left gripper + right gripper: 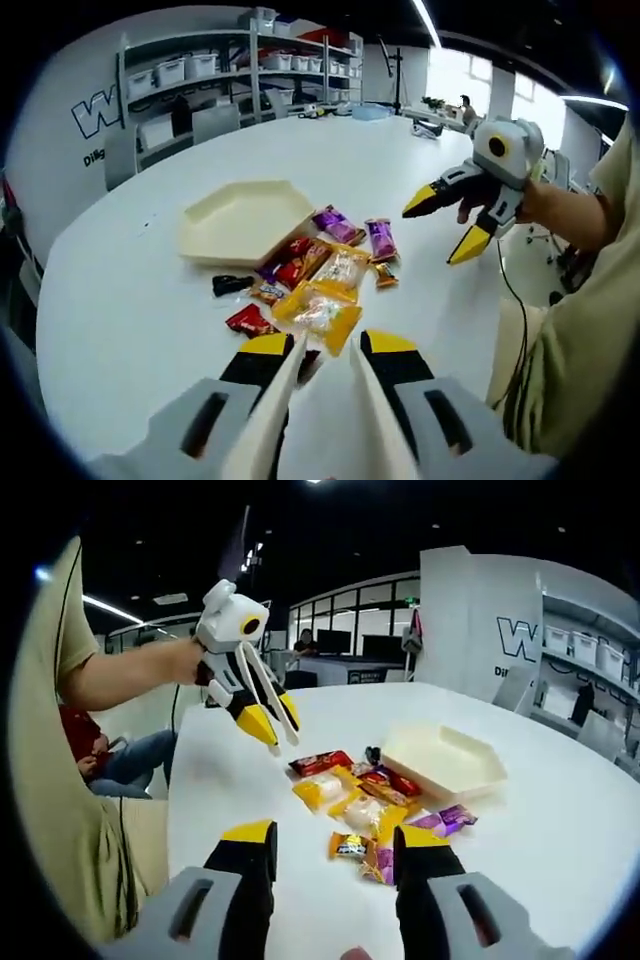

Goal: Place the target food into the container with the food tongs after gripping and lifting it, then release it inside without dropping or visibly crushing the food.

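Snack packets (pixel 318 275) piled beside the cream tray (pixel 245 218). My left gripper (pixel 322 352) holds tongs, tips slightly apart; right gripper (pixel 330 845) wide, empty. Pinch one packet's edge lightly.

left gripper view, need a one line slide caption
Left hand-held gripper holding white food tongs poised over wrapped snacks beside an empty cream tray; right hand-held gripper open above the table.

Desk (pixel 150 330): smooth white surface, faintly glossy. Container (pixel 240 215): cream plastic, matt. Snack packets (pixel 325 300): glossy crinkled film wrappers. Left tool (pixel 325 365): matt grey plastic body, yellow-and-black tips carrying pale smooth tong blades (pixel 275 420).
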{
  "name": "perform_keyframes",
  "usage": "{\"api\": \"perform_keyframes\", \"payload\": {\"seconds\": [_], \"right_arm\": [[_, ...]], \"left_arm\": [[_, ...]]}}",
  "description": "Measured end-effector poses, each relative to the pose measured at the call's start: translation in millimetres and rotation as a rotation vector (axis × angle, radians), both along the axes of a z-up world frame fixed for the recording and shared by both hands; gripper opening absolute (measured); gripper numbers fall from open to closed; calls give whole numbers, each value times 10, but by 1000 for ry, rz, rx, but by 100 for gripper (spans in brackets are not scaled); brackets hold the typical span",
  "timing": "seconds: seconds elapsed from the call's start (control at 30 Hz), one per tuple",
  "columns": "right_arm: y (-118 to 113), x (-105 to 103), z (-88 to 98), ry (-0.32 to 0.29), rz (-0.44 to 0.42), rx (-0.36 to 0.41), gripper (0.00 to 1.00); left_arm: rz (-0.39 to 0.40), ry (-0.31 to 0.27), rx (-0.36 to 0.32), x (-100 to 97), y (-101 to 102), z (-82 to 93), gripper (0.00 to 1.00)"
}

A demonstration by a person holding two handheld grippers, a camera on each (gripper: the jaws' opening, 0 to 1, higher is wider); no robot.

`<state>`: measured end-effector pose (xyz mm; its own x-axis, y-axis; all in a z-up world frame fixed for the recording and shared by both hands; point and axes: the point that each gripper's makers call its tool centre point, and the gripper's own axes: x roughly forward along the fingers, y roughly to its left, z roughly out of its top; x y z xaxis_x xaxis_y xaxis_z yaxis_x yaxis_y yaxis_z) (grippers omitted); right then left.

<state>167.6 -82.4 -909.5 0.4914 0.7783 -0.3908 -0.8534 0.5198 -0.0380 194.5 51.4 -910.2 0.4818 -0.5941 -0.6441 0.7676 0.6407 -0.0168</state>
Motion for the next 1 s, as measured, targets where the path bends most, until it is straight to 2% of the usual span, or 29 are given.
{"api": "perform_keyframes", "payload": {"seconds": [0.17,0.27,0.4,0.6,1.0], "right_arm": [[15,-5,82,1,-5,-13,50],[29,-16,131,8,-9,-10,52],[49,-27,192,13,-16,5,56],[41,-38,168,34,-27,-5,59],[1,-54,144,49,-42,-2,59]], "left_arm": [[43,11,-12,50,43,17,25],[80,40,-36,77,61,22,25],[101,37,-30,102,71,16,25],[126,36,-11,134,50,-27,25],[207,58,-18,172,33,-105,24]]}}
